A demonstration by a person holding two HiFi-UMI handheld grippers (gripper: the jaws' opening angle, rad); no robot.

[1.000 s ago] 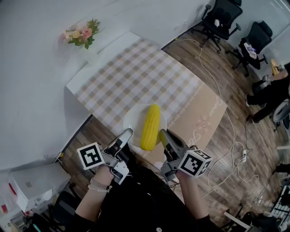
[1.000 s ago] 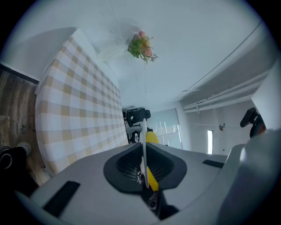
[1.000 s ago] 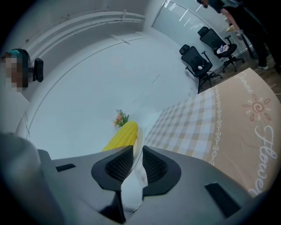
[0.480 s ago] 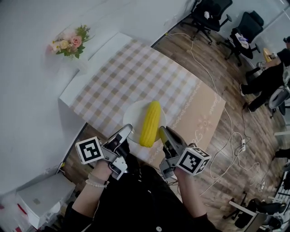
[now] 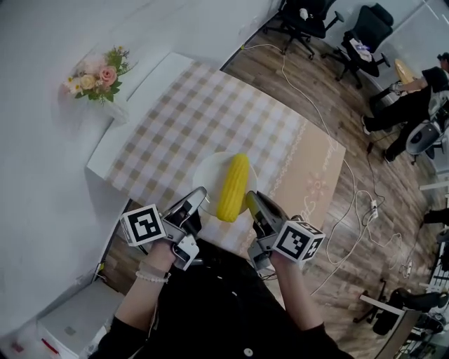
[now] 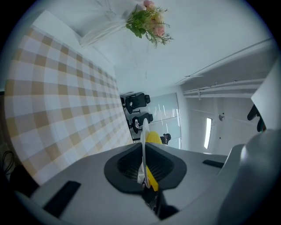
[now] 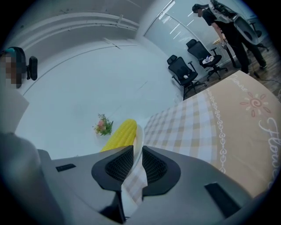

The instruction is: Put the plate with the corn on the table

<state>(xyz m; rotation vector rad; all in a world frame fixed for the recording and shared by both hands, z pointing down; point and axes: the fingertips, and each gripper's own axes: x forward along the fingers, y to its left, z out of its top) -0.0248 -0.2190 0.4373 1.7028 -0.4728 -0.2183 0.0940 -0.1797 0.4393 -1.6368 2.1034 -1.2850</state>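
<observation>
A white plate (image 5: 205, 175) carries a yellow corn cob (image 5: 233, 186) and hangs over the near edge of the checked tablecloth (image 5: 203, 119). My left gripper (image 5: 197, 202) is shut on the plate's left rim; the thin rim (image 6: 143, 149) runs between its jaws, with the corn (image 6: 153, 138) behind it. On the plate's right rim my right gripper (image 5: 253, 206) is shut too. There the plate's rim (image 7: 138, 139) sits in the jaws beside the corn (image 7: 118, 134).
A vase of pink flowers (image 5: 95, 73) stands on the table's far left corner by the white wall. Office chairs (image 5: 305, 17) and a seated person (image 5: 414, 102) are at the room's far side. A cable (image 5: 351, 210) trails over the wooden floor to the right.
Both grippers have carried the plate and corn a little farther over the tablecloth. The view has shifted with the person's head; both grips are unchanged.
</observation>
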